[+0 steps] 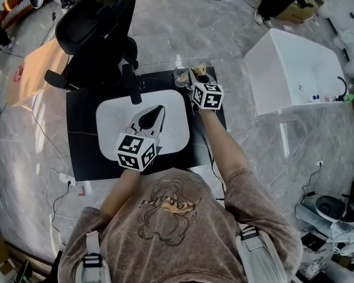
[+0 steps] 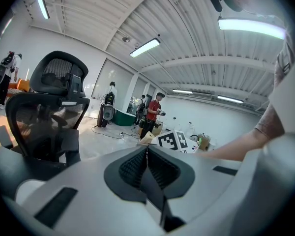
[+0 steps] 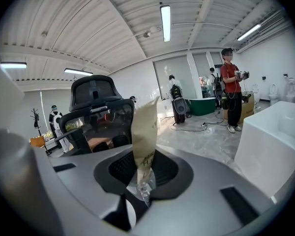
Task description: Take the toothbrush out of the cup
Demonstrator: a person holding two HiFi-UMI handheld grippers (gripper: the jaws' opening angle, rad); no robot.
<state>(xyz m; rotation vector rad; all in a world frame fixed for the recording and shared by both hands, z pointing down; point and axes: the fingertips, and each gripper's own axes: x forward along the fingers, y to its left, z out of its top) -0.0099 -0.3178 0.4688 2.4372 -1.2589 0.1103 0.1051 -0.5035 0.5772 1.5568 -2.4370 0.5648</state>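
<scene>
My right gripper [image 3: 143,154]: jaws drawn close on the toothbrush, the ribbed pads against its wrapper on both sides; I hold it out over the far edge of the table, pointed slightly downward
Toothbrush [image 3: 144,127]: still in its pale paper and clear plastic wrapper, standing nearly upright between my right jaws, its top rising above them and its clear lower end hanging under the pads
Cup [image 1: 180,75]: a clear glass at the far edge of the table, just beside my right jaw tips in the head view; I cannot tell whether the toothbrush's lower end is inside it
My left gripper [image 2: 147,148]: jaws pressed together with nothing between them; it hovers above the basin, well apart from the cup
Table [image 1: 82,140]: black top, bearing the basin and the cup
Basin [image 1: 113,122]: white and rounded, set in the middle of the table, with a black tap [image 1: 131,86] standing at its far side
Office chair [image 1: 97,31]: black with a mesh back, beyond the table on the left
White tub [image 1: 295,69]: on the floor to the right, apart from the table
Person in a red shirt [image 3: 231,85]: standing far across the room, seen from the right gripper view
</scene>
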